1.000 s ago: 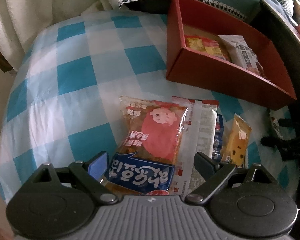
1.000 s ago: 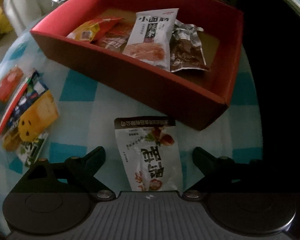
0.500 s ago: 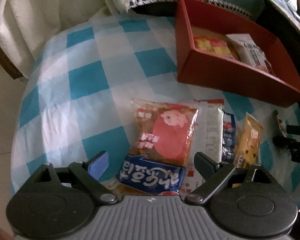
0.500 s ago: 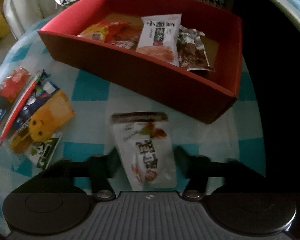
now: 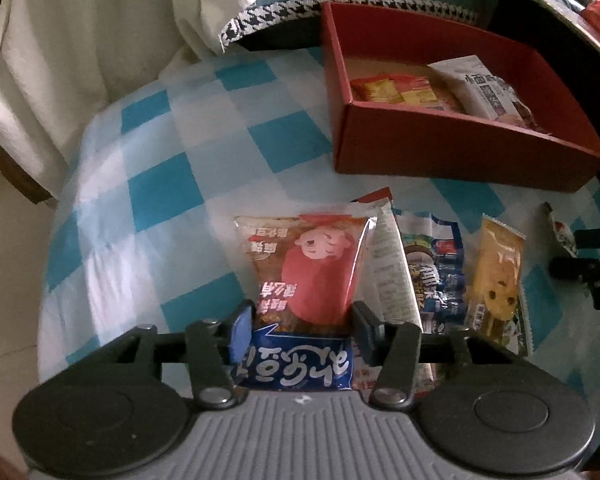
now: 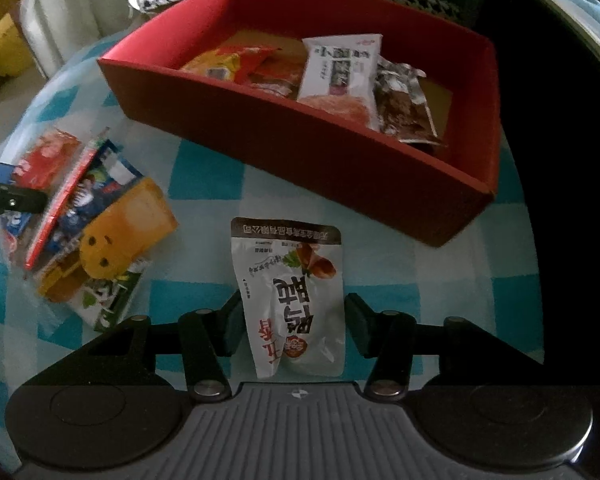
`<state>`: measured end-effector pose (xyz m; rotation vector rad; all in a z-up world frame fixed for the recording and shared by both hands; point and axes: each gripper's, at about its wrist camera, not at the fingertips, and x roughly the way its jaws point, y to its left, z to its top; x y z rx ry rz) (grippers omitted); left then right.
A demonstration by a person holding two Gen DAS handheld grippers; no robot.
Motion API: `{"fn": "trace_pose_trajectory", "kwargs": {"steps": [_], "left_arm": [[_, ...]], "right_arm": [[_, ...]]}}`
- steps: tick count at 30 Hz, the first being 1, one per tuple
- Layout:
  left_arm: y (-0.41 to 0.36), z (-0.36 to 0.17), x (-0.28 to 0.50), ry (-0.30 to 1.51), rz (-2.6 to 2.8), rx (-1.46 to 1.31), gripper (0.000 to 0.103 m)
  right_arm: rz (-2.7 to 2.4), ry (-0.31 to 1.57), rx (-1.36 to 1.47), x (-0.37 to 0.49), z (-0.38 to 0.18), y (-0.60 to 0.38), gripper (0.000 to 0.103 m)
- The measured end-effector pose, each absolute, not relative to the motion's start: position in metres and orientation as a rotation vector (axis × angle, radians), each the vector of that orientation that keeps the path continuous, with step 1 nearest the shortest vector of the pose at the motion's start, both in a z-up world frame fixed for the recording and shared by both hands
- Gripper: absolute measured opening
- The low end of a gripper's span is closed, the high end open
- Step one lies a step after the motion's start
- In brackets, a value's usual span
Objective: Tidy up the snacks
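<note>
Red and blue plastic fills the left gripper (image 5: 300, 328), low in the left wrist view: its jaws, spread wide a second ago, have narrowed onto the red-and-blue snack bag (image 5: 304, 280) and now pinch its edges. I judge the bag gripped and ready to lift toward the red box (image 5: 452, 152) at upper right. Further right in that view lie three loose packets side by side: a white-backed one (image 5: 392, 264), a blue one (image 5: 436, 268) and a yellow one (image 5: 496, 272).

In the right wrist view the same pile sits at left, with a green-and-white packet (image 6: 108, 300) at its lower edge. At centre, the right gripper (image 6: 292, 320) has likewise drawn in from wide to close beside the white pouch (image 6: 292, 292); whether both pads touch it I cannot tell. That pouch still lies on the blue-checked cloth (image 6: 204, 176). Inside the box at upper right I count four snacks: yellow-red, red, white, and dark brown.
</note>
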<state>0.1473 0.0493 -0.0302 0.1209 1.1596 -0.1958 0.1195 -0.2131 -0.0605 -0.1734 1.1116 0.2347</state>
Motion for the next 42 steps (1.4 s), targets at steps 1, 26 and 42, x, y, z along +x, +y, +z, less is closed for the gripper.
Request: {"fn": "trace_pose_trajectory", "kwargs": {"steps": [1, 26, 42], "left_arm": [[0.05, -0.03, 0.147, 1.159, -0.193, 0.119, 0.043], [0.045, 0.014, 0.148, 1.045, -0.25, -0.022, 0.043], [0.028, 0.025, 0.148, 1.003, -0.292, -0.014, 0.043]], "right_arm": [[0.244, 1.108, -0.168, 0.12, -0.059, -0.212, 0.059], [0.281, 0.971, -0.042, 0.123, -0.015, -0.206, 0.054], [0.321, 0.9, -0.009, 0.123, 0.009, -0.19, 0.054]]}}
